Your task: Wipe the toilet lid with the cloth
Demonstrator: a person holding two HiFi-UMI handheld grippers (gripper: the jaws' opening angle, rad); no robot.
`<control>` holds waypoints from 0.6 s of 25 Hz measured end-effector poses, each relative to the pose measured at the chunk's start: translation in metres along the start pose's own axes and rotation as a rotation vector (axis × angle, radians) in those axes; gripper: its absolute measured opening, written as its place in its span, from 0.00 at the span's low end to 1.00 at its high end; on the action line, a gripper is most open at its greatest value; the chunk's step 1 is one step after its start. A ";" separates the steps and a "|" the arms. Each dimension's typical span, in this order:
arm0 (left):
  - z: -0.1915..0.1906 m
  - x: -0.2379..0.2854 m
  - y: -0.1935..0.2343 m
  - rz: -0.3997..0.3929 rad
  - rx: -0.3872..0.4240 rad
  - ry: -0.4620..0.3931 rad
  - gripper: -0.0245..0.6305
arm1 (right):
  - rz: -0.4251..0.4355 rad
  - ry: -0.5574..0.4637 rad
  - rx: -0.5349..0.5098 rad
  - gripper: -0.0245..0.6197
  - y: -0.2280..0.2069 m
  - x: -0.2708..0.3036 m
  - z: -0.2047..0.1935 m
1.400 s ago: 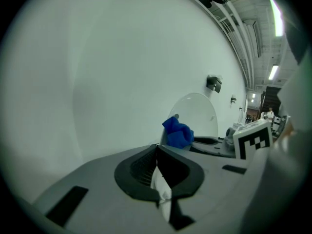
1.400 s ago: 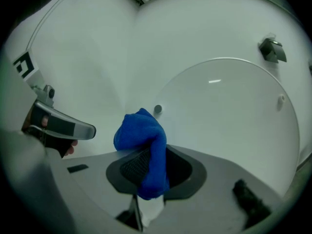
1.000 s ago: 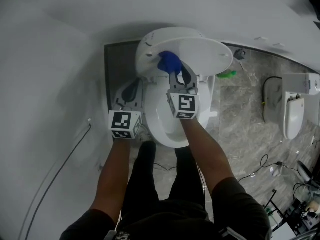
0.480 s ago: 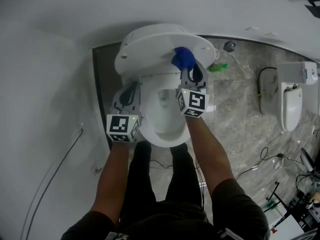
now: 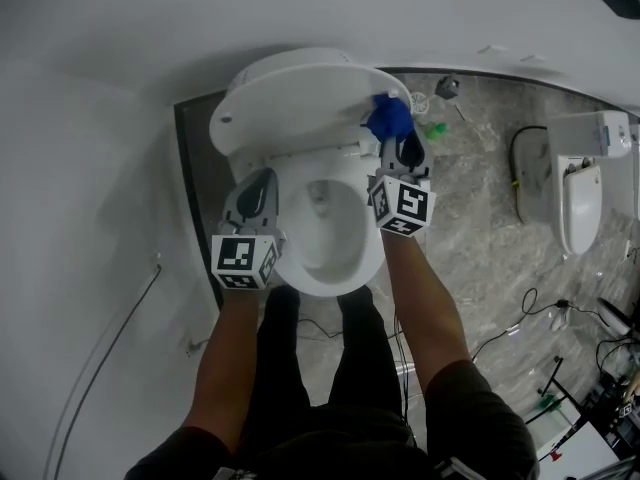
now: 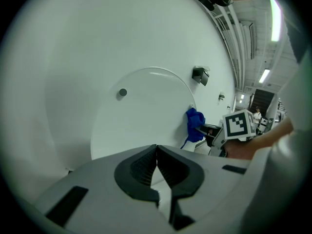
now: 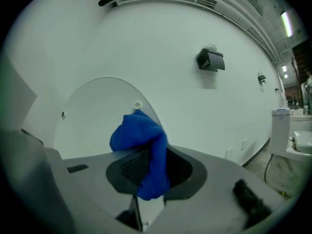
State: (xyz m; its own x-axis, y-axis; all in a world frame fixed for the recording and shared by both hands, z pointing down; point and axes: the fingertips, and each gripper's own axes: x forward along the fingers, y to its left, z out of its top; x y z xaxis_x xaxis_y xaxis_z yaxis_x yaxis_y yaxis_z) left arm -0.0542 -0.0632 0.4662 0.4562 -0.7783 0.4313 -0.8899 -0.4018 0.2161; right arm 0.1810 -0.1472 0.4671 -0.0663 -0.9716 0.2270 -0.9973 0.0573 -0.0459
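Two grippers are at the toilet, but only one carries anything. The right gripper [image 5: 400,146] is clenched on the blue cloth [image 5: 390,118], a bunched wad pinched between its pads with most of the fabric bulging out ahead of them. The cloth sits at the right-hand edge of the raised toilet lid [image 5: 290,93], which stands open and leans back toward the wall. In the head view the wad appears to touch the lid's inner face near its rim, though actual contact is hard to confirm. The left gripper [image 5: 258,183] is closed tight with nothing between its jaws. It hovers at the left side of the bowl [image 5: 335,280], apart from the lid.

By my reading, the wiping is under way rather than finished: the cloth is in the grip and at the lid, so fetching it is done. The lid looks plain white all over, with no streak, wet mark or dirt to tell wiped from unwiped, so how much has been covered cannot be read. With the cloth at the far right edge, the broad middle and left of the face may be left to pass over.
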 end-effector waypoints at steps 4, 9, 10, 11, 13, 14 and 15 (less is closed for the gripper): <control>-0.001 -0.003 0.006 -0.002 0.004 -0.012 0.05 | 0.035 -0.007 -0.037 0.16 0.022 -0.011 0.001; -0.010 -0.021 0.030 0.034 0.030 -0.001 0.05 | 0.190 0.042 -0.063 0.16 0.104 -0.031 -0.024; -0.011 -0.025 0.037 0.043 0.023 -0.002 0.06 | 0.235 0.060 -0.074 0.16 0.125 -0.035 -0.032; -0.012 -0.030 0.044 0.056 0.015 -0.004 0.05 | 0.282 0.077 -0.085 0.16 0.147 -0.039 -0.040; -0.014 -0.038 0.061 0.081 0.000 -0.008 0.05 | 0.375 0.099 -0.104 0.16 0.189 -0.044 -0.053; -0.015 -0.042 0.070 0.093 -0.006 -0.010 0.05 | 0.413 0.106 -0.108 0.16 0.207 -0.045 -0.057; -0.016 -0.046 0.078 0.104 -0.011 -0.011 0.06 | 0.442 0.112 -0.108 0.16 0.223 -0.045 -0.060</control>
State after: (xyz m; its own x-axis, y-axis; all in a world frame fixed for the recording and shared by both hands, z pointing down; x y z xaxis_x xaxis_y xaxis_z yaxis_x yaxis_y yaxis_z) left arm -0.1444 -0.0509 0.4766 0.3613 -0.8209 0.4423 -0.9324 -0.3131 0.1806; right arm -0.0400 -0.0772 0.5050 -0.4828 -0.8180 0.3125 -0.8697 0.4896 -0.0621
